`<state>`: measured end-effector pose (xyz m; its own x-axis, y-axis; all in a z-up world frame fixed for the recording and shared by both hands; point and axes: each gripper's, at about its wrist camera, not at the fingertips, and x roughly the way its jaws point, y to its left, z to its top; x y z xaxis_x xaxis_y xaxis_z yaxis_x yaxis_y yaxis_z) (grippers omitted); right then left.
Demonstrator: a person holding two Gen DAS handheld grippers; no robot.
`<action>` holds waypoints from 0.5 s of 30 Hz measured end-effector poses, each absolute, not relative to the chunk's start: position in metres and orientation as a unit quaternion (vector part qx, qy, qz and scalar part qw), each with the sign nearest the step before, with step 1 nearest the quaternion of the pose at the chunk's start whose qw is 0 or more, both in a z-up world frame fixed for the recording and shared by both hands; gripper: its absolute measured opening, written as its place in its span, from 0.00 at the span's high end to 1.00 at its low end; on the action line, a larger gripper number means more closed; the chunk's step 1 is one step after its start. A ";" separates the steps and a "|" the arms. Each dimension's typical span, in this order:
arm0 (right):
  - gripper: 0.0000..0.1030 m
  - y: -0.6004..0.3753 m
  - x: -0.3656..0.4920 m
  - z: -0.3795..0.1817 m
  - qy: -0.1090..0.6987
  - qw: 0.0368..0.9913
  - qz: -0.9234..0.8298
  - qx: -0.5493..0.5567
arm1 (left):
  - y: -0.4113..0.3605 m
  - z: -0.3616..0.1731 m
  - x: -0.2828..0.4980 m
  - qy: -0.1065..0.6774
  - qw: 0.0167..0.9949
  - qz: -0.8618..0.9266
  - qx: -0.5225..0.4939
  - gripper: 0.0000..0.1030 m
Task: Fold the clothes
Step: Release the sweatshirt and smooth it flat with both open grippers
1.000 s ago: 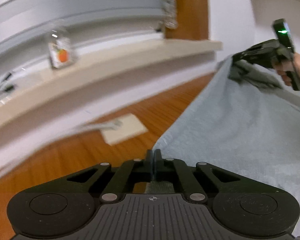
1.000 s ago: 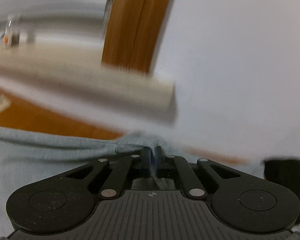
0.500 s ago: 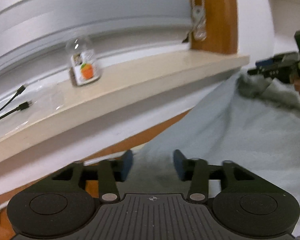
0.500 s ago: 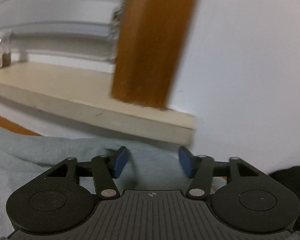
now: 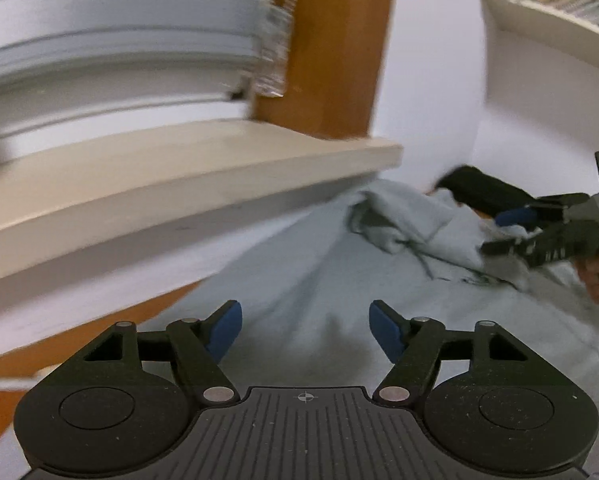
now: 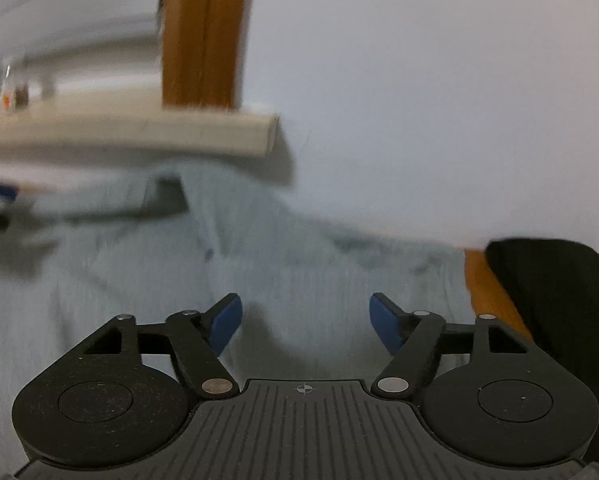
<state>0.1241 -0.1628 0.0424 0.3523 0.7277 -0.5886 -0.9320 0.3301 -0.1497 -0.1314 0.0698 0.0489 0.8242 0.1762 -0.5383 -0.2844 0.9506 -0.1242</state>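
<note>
Jaws spread wide and empty on both left gripper [image 5: 305, 330] and right gripper [image 6: 305, 322], poised low over the pale grey garment [image 5: 319, 280] lying spread with one rumpled corner near the sill [image 5: 187, 176]; likely between grips mid-fold, next wanting a fresh edge pinched.

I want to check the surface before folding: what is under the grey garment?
Orange-brown wood shows past the grey garment at its left edge, and beside it at right. Directly beneath, the cloth covers everything.
</note>
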 end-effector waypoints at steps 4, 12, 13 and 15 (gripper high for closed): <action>0.28 -0.168 0.121 0.023 0.205 0.785 0.517 -0.271 | 0.061 0.038 -0.094 0.291 0.949 0.091 -0.082 0.47; 0.23 -0.209 0.146 0.032 0.200 0.797 0.535 -0.197 | 0.055 0.016 -0.070 0.299 0.947 0.082 -0.079 0.34; 0.23 -0.220 0.152 0.033 0.201 0.800 0.538 -0.173 | 0.054 0.016 -0.071 0.301 0.947 0.082 -0.077 0.33; 0.23 -0.239 0.167 0.032 0.209 0.811 0.532 -0.127 | 0.053 0.015 -0.072 0.304 0.946 0.082 -0.073 0.32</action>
